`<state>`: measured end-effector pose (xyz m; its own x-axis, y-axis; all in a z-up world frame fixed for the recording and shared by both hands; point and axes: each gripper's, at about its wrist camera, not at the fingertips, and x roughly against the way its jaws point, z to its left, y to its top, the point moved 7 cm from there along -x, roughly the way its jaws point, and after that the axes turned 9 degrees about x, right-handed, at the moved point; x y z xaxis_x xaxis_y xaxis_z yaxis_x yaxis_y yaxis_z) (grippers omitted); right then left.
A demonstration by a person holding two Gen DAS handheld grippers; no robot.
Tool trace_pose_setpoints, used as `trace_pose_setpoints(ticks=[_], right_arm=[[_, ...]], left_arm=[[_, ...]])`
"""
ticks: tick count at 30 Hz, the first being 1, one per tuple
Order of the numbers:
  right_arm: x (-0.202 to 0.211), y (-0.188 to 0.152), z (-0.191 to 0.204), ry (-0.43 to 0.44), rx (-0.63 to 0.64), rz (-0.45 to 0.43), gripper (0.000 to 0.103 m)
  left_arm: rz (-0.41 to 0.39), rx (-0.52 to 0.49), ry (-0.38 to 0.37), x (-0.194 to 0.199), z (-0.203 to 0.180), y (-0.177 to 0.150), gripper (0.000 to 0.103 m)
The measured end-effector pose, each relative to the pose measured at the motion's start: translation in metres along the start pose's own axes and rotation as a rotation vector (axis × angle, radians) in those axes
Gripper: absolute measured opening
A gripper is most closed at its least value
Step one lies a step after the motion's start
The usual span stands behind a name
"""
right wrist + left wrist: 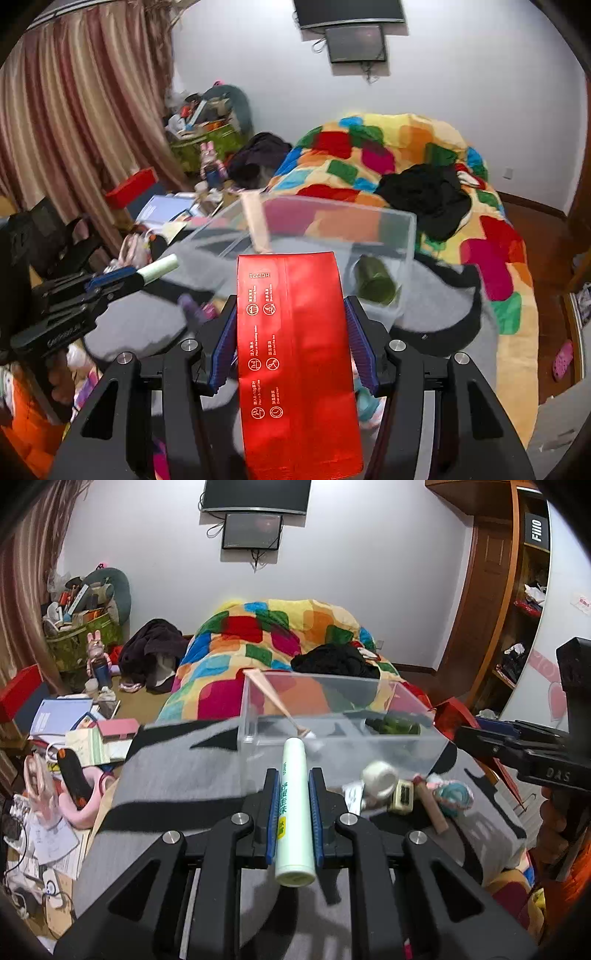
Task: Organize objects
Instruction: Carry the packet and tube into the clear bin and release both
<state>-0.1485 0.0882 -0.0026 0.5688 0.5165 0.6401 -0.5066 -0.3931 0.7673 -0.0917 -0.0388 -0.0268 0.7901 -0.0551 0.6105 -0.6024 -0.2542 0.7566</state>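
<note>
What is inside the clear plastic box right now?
Inside the clear plastic box lie a dark green bottle on its side and a pink long-handled tool leaning on the rim. In the right wrist view the red packet hides part of the box floor.

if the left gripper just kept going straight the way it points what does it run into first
Most likely the near wall of the clear plastic box: the pale green tube held in the left gripper points at it. Depth is hard to judge through the fisheye.

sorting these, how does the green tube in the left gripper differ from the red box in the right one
The green tube is a slim, pale round cylinder; the red box is broad, flat-sided and glossy. The left gripper is nearly shut on the tube; the right gripper spans the box much wider. Both are gripped, pointing toward the clear bin.
</note>
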Motion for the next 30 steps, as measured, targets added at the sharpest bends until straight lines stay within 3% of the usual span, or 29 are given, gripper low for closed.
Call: trace_pose_setpoints(ticks=[9,16,30], right_arm=[[-0.020,0.021,-0.029,-0.048,-0.048,0.011,0.051],[-0.045,0.029,-0.041,-0.064,-0.055,0.053,0.051],[-0.109,0.031,-0.036,0.013,0.001,0.219,0.051]], left_arm=[[0.014,0.027,-0.049,-0.027,-0.008,0.029,0.015],[0.064,0.035,-0.040,-0.058,-0.008,0.038,0.015],[0.206,0.016,-0.063,-0.108,-0.019,0.038,0.015]])
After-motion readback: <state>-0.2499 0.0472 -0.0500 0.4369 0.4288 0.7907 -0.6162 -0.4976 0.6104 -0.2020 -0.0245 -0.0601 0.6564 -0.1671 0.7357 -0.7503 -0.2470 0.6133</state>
